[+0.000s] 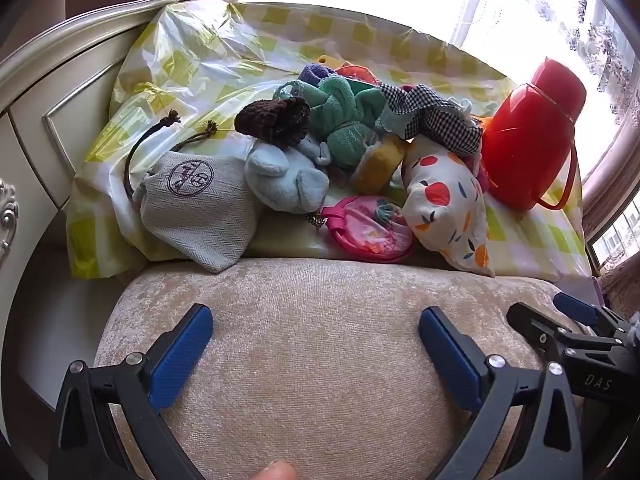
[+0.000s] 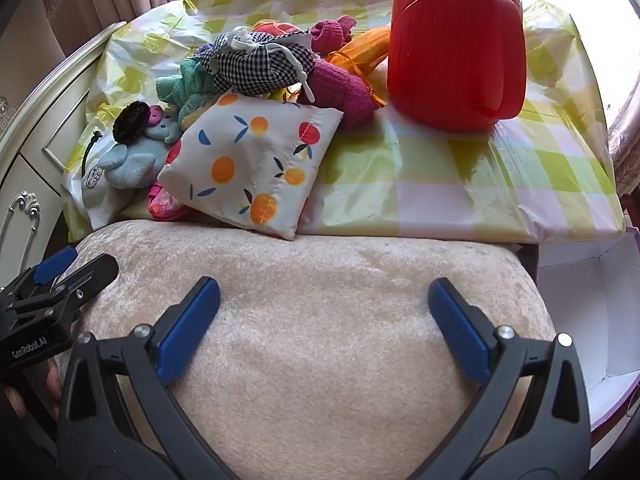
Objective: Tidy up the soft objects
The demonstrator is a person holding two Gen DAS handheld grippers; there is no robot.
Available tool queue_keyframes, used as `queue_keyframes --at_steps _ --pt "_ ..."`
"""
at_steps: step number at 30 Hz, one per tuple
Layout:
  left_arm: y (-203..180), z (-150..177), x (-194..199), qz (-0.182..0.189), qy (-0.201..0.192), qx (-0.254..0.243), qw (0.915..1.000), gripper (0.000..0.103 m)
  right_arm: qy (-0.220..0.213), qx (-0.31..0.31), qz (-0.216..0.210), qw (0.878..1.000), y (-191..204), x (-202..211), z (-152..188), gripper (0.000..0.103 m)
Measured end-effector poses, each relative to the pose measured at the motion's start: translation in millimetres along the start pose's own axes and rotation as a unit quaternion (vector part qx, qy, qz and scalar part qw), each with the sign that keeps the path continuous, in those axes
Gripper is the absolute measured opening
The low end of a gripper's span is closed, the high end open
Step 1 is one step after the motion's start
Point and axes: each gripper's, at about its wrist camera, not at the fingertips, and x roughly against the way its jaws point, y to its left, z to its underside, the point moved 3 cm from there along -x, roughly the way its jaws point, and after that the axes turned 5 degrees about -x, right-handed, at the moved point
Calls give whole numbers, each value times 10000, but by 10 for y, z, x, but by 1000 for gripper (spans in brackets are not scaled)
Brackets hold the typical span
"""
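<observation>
Left wrist view is showing the left gripper hanging with jaws wide apart, holding nothing, over a beige cushion. Beside it the right gripper is gaping likewise. Soft objects are lying heaped on the checked counter, left of a red jug.

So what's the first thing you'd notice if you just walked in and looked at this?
The big red jug jumps out first, standing at the right on the yellow checked cloth. Next to it, on its left, lies a jumble of soft things, with a fruit-print pouch at the front and a blue plush toy beside a grey drawstring bag. Nearer, the left gripper and right gripper hover open over a beige cushion.
</observation>
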Motion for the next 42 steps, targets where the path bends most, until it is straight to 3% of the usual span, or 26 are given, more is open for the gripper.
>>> queue_keyframes --at_steps 42 --pt "7 -12 -10 16 4 13 10000 103 -4 0 9 10000 2 3 2 103"
